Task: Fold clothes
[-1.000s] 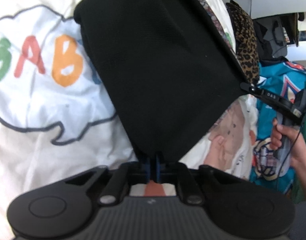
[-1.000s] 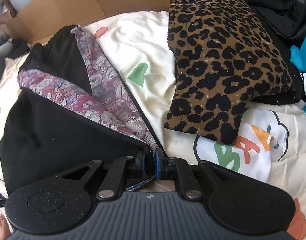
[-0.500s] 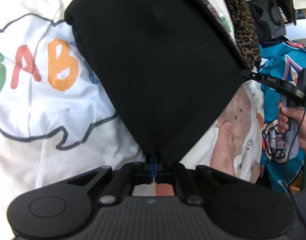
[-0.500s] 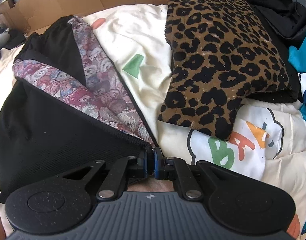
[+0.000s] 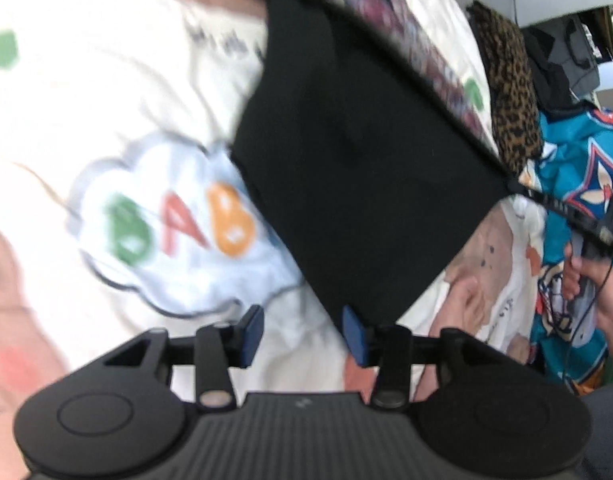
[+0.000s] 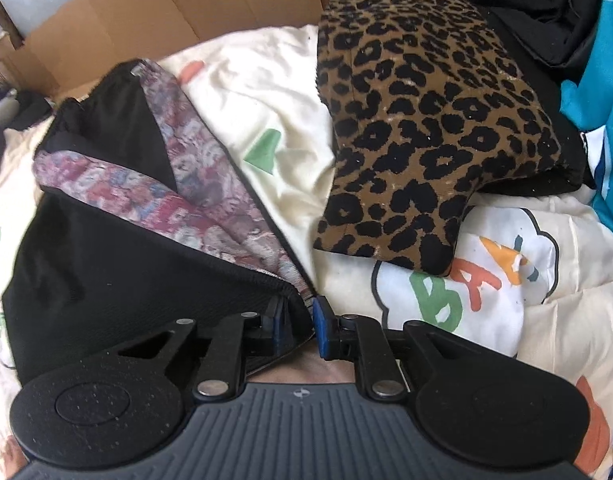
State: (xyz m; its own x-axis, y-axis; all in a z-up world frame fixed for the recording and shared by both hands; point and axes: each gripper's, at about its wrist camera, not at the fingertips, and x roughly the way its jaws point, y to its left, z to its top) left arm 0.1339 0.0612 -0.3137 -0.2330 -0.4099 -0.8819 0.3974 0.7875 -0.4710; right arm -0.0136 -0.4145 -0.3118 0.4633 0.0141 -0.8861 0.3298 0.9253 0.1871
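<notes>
Black garment [image 5: 358, 168] lies folded on the printed bedsheet [image 5: 106, 92]. Left wrist view: left gripper [image 5: 302, 330] has just been opening, jaws now spread, corner freed beside the right pad. Right wrist view: right gripper [image 6: 296, 324] has also just been opening, jaws parted, garment's near edge between them, apparently loose. Fold looks placed; leopard-print piece [image 6: 422, 120] lies to the far right.

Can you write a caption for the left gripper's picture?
Open left gripper lets go of the folded black garment on the white BABY-print blanket.
</notes>
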